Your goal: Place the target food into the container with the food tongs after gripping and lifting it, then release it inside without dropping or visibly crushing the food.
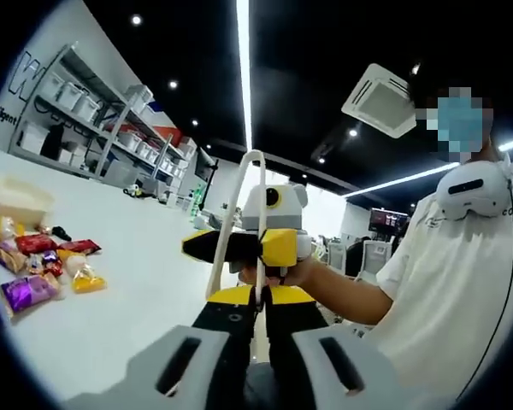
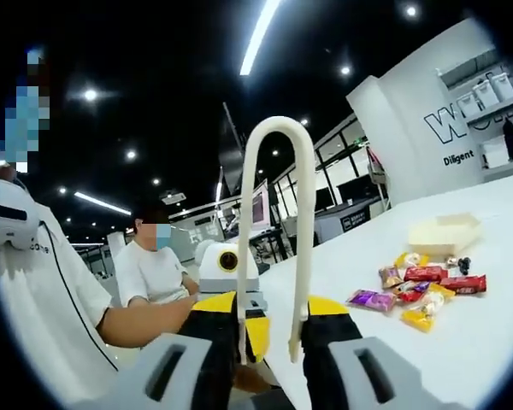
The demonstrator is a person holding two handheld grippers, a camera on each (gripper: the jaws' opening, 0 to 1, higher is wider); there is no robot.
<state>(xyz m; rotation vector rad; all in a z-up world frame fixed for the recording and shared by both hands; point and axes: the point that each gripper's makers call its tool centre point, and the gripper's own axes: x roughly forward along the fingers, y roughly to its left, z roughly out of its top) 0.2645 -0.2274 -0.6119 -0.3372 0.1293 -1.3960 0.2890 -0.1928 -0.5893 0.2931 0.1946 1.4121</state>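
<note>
Where the far wall meets the shelving, partial lettering reads "W" above "Diligent". One pair of white food tongs [image 2: 274, 231] stands clamped between the right gripper [image 2: 272, 342] jaws. The left gripper [image 1: 255, 329] jaws sit close together, touching the other gripper. One pale container [image 2: 445, 232] sits just beyond a pile of wrapped snacks [image 2: 419, 290], too jumbled to count, on the white table [image 2: 496, 342].

Snack packets [image 2: 419, 295] too small to identify — tongs' [image 2: 274, 239] tips hidden behind the gripper.

White looped food tongs [image 2: 276, 231] stand upright (arms downward), wrapped snacks [image 2: 417, 290] beside a pale container [image 2: 445, 233].
</note>
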